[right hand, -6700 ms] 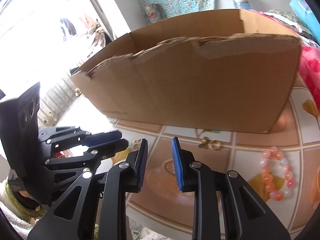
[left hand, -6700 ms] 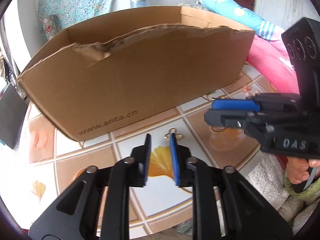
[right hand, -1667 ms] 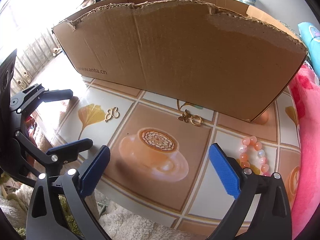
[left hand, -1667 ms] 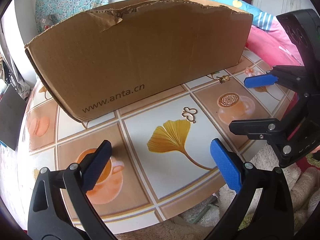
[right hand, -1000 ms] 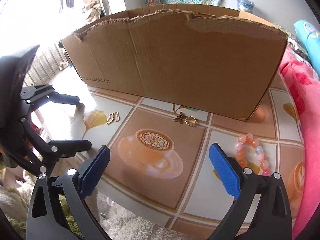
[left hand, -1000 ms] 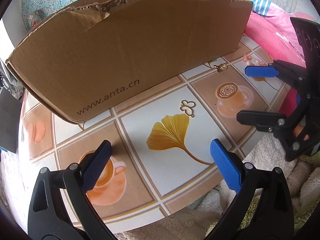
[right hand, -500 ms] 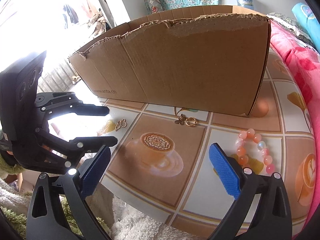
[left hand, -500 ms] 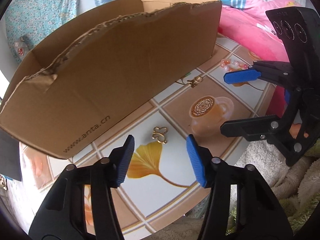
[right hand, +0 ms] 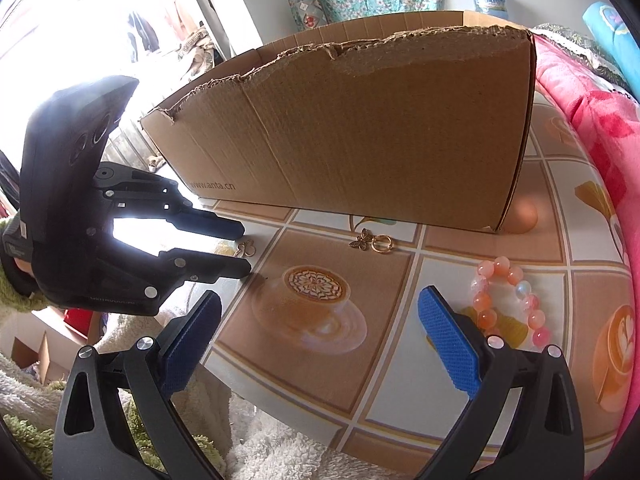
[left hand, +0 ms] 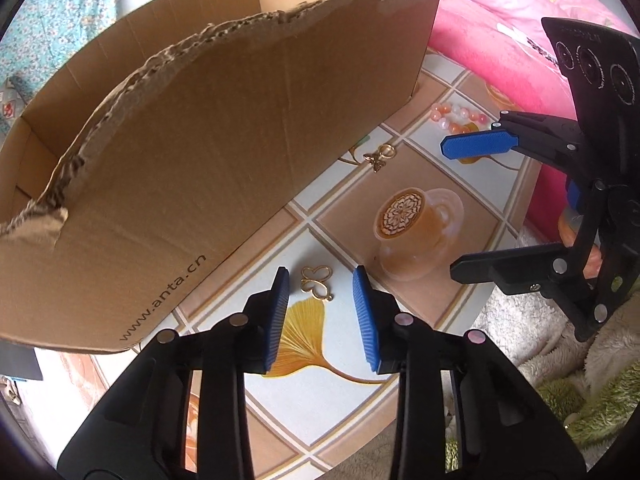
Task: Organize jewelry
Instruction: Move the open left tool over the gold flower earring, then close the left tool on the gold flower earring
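A gold butterfly-outline charm (left hand: 316, 283) lies on the tiled tabletop (left hand: 344, 384) between the blue pads of my left gripper (left hand: 320, 286). The jaws are closing and the pads do not touch the charm. From the right wrist view the same charm (right hand: 246, 249) shows between the left gripper's fingers (right hand: 218, 227). A bronze butterfly with a gold ring (left hand: 379, 157) (right hand: 372, 243) lies near the cardboard box (left hand: 224, 152) (right hand: 360, 140). A pink bead bracelet (right hand: 508, 300) (left hand: 458, 117) lies just beyond my right gripper (right hand: 320, 312), which stands wide open and empty.
The torn-rimmed box fills the back of the table. A pink floral blanket (right hand: 592, 120) lies along the right side. White and green fleece (right hand: 260, 440) lies below the table's near edge. A printed coffee cup (right hand: 316, 304) decorates the tile between the gripper tips.
My left gripper has moved in over the gold outline charm, rolled a little, and its jaws have narrowed from wide open to either side of the charm. The right gripper stayed open, nearly still.
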`<state>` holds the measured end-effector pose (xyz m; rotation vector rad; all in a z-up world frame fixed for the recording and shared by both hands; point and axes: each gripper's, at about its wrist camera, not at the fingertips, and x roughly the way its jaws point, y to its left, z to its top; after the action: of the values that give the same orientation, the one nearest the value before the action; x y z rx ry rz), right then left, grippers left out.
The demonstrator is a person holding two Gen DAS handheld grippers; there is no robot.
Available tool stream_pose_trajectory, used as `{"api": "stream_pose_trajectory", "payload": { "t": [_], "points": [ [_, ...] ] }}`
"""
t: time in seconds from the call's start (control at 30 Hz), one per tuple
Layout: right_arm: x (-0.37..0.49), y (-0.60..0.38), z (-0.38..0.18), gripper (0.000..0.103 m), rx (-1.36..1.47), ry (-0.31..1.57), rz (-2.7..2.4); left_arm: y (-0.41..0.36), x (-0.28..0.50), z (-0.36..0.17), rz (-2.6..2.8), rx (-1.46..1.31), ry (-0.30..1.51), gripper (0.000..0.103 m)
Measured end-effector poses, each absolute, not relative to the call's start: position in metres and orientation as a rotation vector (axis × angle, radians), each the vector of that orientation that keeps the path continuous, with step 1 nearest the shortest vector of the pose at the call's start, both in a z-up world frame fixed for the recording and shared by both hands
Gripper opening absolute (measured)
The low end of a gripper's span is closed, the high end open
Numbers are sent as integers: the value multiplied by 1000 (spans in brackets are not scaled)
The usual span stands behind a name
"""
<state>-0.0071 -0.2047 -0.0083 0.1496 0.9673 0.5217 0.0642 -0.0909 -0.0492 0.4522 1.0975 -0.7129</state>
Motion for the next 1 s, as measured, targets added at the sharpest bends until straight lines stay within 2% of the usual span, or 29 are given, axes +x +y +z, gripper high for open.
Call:
{"api": "stream_pose_trajectory", "payload": {
  "t": [0.33,0.43,0.5,0.9,0.97,1.0],
  "points": [
    [-9,-208,-9,96,159,963,524,-98,70,-49,-726,511,1163,29],
    [-9,-208,-9,96,162,962,525,-107,71,-51,-724,514,1161,22],
    [-9,-208,-9,96,165,961,526,-113,70,-52,-726,519,1157,14],
    [-10,-210,-10,96,179,956,527,-114,51,-47,-682,530,1123,13],
    [-10,-210,-10,96,180,957,527,-111,49,-46,-676,517,1121,10],
    [-11,-210,-10,96,181,957,527,-109,48,-45,-674,515,1119,0]
  ]
}}
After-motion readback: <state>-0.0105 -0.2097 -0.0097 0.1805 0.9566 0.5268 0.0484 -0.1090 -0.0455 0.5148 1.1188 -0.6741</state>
